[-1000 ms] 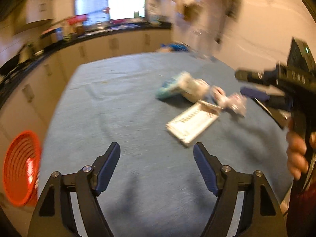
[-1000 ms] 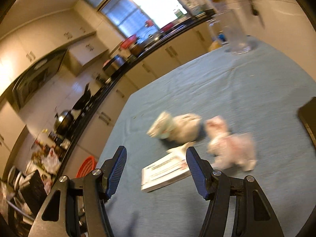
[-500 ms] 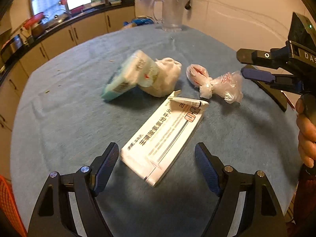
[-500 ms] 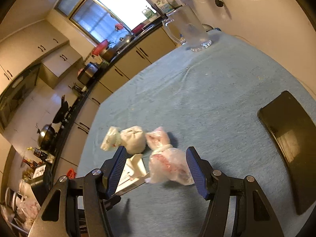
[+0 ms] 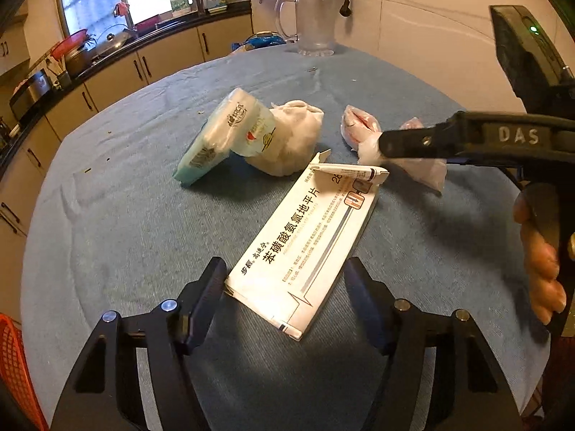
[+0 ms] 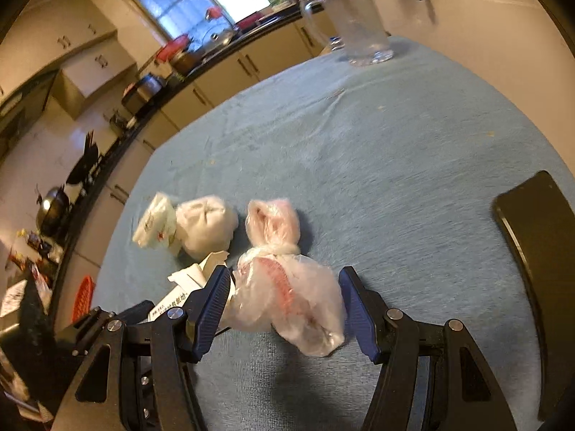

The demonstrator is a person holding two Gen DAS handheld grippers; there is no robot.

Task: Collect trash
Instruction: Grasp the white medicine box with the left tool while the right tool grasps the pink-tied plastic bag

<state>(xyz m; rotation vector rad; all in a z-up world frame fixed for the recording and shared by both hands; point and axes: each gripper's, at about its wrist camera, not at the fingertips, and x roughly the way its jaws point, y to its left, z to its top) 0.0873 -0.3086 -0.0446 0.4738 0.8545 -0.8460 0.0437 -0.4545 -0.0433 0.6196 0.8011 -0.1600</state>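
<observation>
Kitchen, blue cloth on table (image 5: 125, 215). Left gripper (image 5: 284, 294) jaws part open, just been closing in, straddling near end of flat medicine box (image 5: 305, 244); left pad maybe touching edge, no squeeze. Box long axis runs away up-right. Right gripper (image 6: 285, 301) open around knotted plastic bag (image 6: 287, 298), not pinched yet.

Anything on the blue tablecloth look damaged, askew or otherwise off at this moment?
Yes. The flat white medicine carton has its far end flap torn open and sticking up. Behind it, the teal-and-white tissue pack is tipped up, leaning on the crumpled white tissue wad rather than lying flat. No spill is visible on the cloth.
</observation>
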